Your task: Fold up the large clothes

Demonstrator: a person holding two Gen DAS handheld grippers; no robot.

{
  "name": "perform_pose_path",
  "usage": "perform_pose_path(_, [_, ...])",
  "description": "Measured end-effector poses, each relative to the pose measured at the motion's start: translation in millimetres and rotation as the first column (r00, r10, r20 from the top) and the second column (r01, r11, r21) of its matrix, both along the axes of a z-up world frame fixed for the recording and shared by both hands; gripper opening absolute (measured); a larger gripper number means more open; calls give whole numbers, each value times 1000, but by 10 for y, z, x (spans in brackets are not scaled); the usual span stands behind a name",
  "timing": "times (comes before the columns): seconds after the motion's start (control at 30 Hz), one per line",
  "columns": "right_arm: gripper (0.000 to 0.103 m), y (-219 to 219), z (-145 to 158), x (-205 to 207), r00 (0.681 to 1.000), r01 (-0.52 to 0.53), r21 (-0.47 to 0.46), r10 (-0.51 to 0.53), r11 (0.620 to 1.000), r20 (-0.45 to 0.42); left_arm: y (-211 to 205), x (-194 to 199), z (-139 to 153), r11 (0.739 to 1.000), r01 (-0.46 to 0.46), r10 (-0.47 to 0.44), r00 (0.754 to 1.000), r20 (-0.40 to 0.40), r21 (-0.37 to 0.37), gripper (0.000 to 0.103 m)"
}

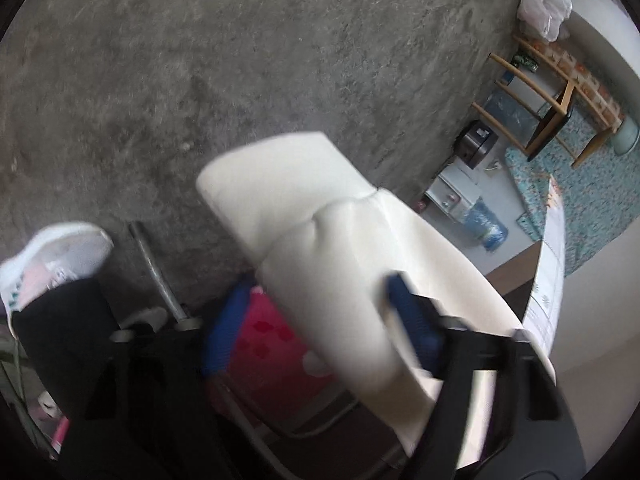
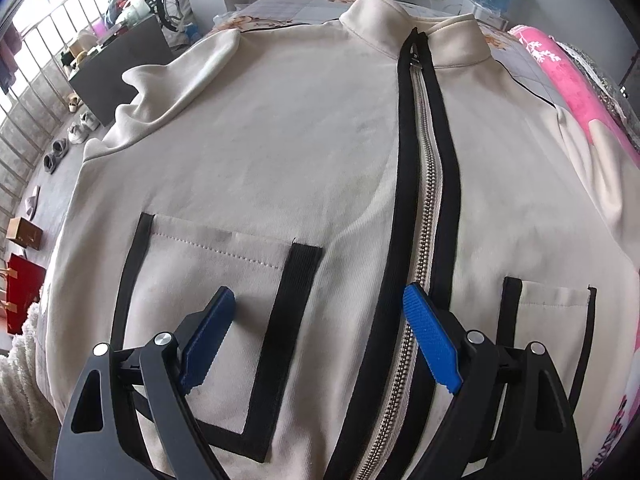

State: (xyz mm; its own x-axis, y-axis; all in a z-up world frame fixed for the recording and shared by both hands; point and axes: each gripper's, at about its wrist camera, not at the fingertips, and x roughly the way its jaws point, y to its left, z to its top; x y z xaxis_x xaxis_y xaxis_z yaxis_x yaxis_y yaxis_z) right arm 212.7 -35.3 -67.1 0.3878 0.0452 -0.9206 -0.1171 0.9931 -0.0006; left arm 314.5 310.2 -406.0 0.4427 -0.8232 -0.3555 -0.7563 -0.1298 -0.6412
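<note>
My right tool (image 2: 316, 336) hangs spread wide over the cream jacket (image 2: 304, 152), which lies zipped and front-up on the bed (image 2: 532, 68) just beneath and ahead of it. My left tool (image 1: 320, 320) pinches a cream sleeve (image 1: 320, 240) lifted above the grey floor (image 1: 200, 60).

A cream zip-up jacket (image 2: 288, 152) lay spread front-up, its metal zipper (image 2: 420, 208) closed between black bands up to the collar (image 2: 404, 24). The right gripper (image 2: 320, 316) hovered over the lower front with its blue fingers (image 2: 208, 336) spread wide, either side of a black-trimmed pocket (image 2: 216, 272). A pink blanket (image 2: 568, 72) lay beside the jacket's far sleeve.
</note>
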Motion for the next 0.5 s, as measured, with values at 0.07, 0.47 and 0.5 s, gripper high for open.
perform_pose_path(0.07, [84, 10, 6, -12, 1000, -2, -2, 2, 1000, 8, 33, 61, 70, 999, 23, -23, 999, 24, 28, 23])
perform_pose_path(0.47, [84, -155, 330, -154, 989, -18, 57, 10, 998, 147, 1283, 14, 2559, 671, -173, -111, 938, 328, 721, 4])
perform_pose_path(0.5, [84, -200, 383, -200, 986, -17, 75, 4, 997, 165, 1288, -44, 3003, 604, -228, -142, 912, 385, 764, 4])
